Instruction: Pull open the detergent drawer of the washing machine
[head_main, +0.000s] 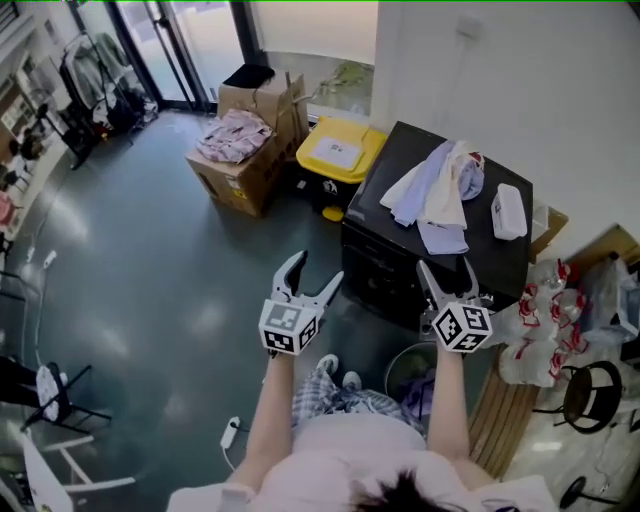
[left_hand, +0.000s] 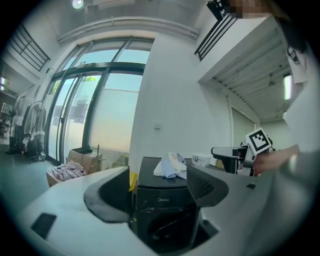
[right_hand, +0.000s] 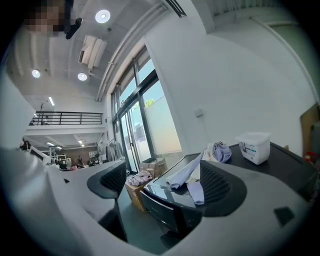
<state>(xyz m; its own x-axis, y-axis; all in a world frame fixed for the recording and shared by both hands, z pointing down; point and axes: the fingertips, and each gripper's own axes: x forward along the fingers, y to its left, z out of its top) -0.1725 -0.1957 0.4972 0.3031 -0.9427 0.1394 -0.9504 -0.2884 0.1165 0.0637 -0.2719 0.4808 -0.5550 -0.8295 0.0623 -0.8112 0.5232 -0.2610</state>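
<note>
The black washing machine (head_main: 400, 262) stands against the white wall, its front facing me. Light clothes (head_main: 436, 192) and a white detergent box (head_main: 508, 211) lie on its top. Its upper front panel (left_hand: 161, 200) runs across under the lid; I cannot make out the drawer's outline on it. My left gripper (head_main: 315, 272) is held open in the air, short of the machine's left front corner. My right gripper (head_main: 447, 270) hangs open before the front, touching nothing. In the left gripper view the jaws of the left gripper (left_hand: 159, 195) frame the machine. In the right gripper view those of the right gripper (right_hand: 165, 189) frame its top corner.
Cardboard boxes with clothes (head_main: 245, 150) and a yellow-lidded bin (head_main: 340, 152) stand left of the machine. A round basket (head_main: 408, 372) sits on the floor by my feet. Plastic bags (head_main: 538, 320) and a stool (head_main: 590, 392) crowd the right. Glass doors (left_hand: 85, 115) lie beyond.
</note>
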